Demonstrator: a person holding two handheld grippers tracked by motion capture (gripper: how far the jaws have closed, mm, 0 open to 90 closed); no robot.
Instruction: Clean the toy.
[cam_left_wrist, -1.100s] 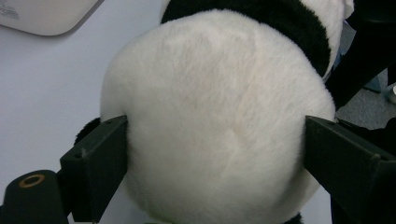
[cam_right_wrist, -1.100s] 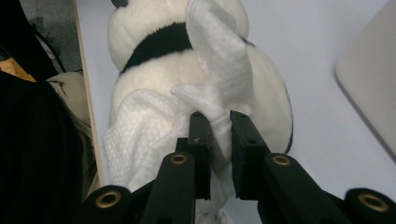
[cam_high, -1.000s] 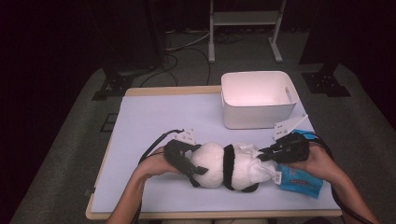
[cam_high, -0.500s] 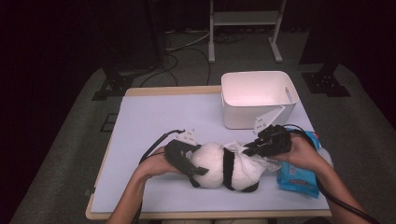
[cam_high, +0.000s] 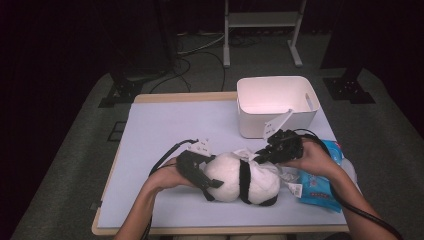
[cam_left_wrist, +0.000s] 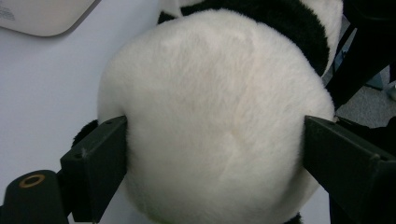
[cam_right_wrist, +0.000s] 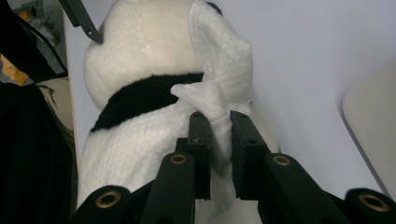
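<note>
High view: the left gripper lies low on the table with its jaws spread wide and pressed against the two sides of the round white end of a panda plush toy, so that end of the toy sits right between its fingers. The rest of the toy stretches away from that gripper toward the right gripper, which comes at it from the other end and slightly from above. A thin white cloth is draped over the far part of the toy, and the right gripper has its jaws nearly together, pinching a gathered fold of that cloth at the top of the toy. In the left gripper view the plush toy bulges between the two black jaws, its fur dented where each pad bears on it, with a black band of fur beyond the white bulge. In the right gripper view the twisted cloth runs straight down between the two narrow-set fingers, and the plush toy lies just ahead of and below the tips. A white bin stands beyond the right gripper, near it but apart. A blue packet lies under and behind the right hand, close beside the toy's near end.
</note>
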